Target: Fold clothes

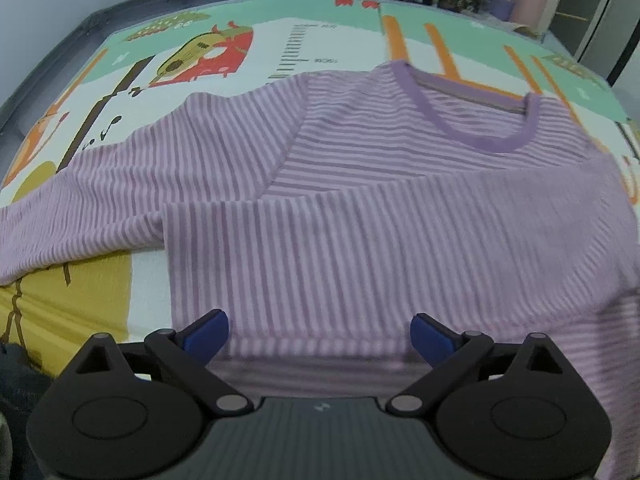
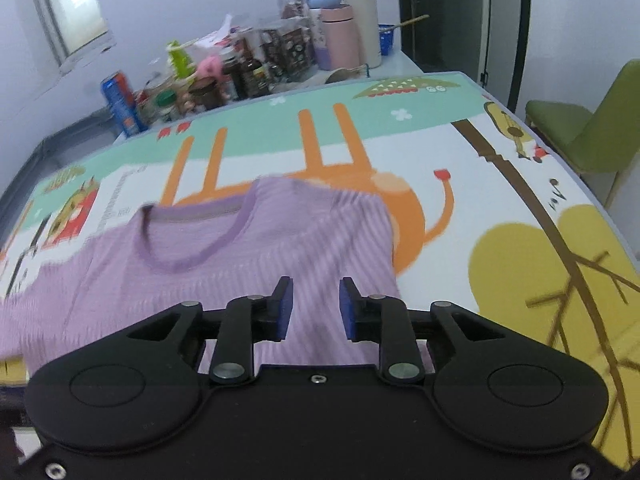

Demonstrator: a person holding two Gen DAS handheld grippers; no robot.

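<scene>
- My left tongs (image 1: 319, 334) stood with their blue pads wide apart over the near hem of the striped purple top (image 1: 360, 216), pinching nothing; the cloth lay loose beneath them.
- My right tongs (image 2: 315, 308) were parted a little, released, with the fabric showing through the gap but neither pad pressing on it.
- The top lay spread on the cartoon play mat (image 2: 500, 168), its neckband (image 1: 460, 120) toward the far side. One sleeve (image 1: 400, 248) was laid across the body toward the left, and the other sleeve (image 1: 100, 200) was stretched out flat to the left.
- I judged the crossed sleeve was laid there to narrow the garment, so that the body could be doubled over afterwards; the outstretched sleeve was not yet folded in.
- Both tongs pointed steeply down at the cloth from the near edge, the left one more steeply. The right view was smeared, so I took that hand to be in motion.
- Jars, bottles and flasks (image 2: 348, 28) crowded the far end of the table, well apart from the top, and a green chair (image 2: 592, 140) stood off to the right.
</scene>
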